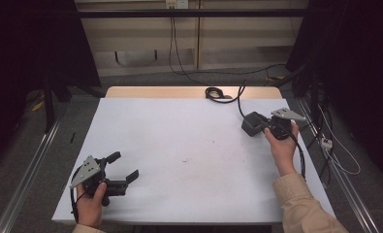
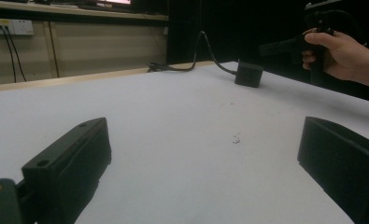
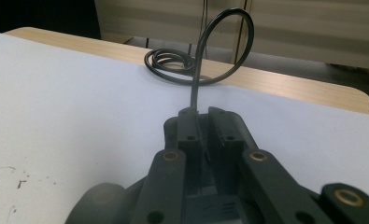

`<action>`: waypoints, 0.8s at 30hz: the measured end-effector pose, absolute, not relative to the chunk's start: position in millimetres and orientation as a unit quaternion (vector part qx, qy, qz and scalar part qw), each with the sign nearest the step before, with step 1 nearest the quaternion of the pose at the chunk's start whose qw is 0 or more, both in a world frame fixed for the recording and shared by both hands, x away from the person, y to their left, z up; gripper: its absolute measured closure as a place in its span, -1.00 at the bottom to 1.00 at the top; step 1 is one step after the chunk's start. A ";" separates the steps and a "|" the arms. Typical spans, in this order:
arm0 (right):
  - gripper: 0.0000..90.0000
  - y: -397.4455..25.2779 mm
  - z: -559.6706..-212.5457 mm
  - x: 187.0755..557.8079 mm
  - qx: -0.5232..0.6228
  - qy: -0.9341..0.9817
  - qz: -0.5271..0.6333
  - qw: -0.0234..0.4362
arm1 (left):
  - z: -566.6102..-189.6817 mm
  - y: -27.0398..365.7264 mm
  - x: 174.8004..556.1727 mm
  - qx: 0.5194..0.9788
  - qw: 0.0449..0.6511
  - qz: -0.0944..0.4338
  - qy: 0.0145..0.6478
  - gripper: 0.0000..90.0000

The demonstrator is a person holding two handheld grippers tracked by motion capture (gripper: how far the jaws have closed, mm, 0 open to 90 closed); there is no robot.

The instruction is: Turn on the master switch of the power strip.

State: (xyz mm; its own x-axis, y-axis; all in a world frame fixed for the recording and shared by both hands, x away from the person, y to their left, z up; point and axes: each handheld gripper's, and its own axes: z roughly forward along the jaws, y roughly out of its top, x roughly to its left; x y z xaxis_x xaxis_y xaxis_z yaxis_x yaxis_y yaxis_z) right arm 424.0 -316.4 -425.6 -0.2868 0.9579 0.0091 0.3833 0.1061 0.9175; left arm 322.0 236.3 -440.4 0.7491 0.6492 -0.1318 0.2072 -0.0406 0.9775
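- While the right gripper (image 1: 255,124) sits at the black power adapter (image 1: 250,124), its jaws close together around it, a pull could drag one coiled cable (image 1: 217,93) behind.
- Beyond the adapter (image 2: 248,73), the left gripper's (image 2: 205,154) jaws stand spread, holding nothing.
- Past the adapter (image 3: 205,126), one cable (image 3: 198,60) loops; a snag looks possible.

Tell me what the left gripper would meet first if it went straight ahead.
Mostly bare white table. The left gripper points roughly toward the black box with its cable, probably first, though depth is unclear.
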 end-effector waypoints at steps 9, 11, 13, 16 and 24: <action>0.91 -319.9 -428.1 426.0 0.508 0.666 0.441 0.322 | -440.3 236.4 322.0 0.698 0.622 0.178 0.307 -0.94; 0.92 -320.8 -428.2 426.2 0.510 0.666 0.440 0.321 | -440.2 236.3 322.0 0.699 0.621 0.179 0.305 -0.94; 0.93 -321.5 -428.7 426.4 0.511 0.666 0.439 0.320 | -440.2 236.3 321.9 0.699 0.621 0.178 0.305 -0.94; 0.94 -322.7 -429.7 426.9 0.514 0.665 0.439 0.318 | -440.2 236.5 321.9 0.699 0.622 0.179 0.306 -0.94; 1.00 -324.0 -430.7 427.5 0.516 0.665 0.435 0.319 | -440.2 236.6 321.6 0.698 0.622 0.178 0.306 -0.94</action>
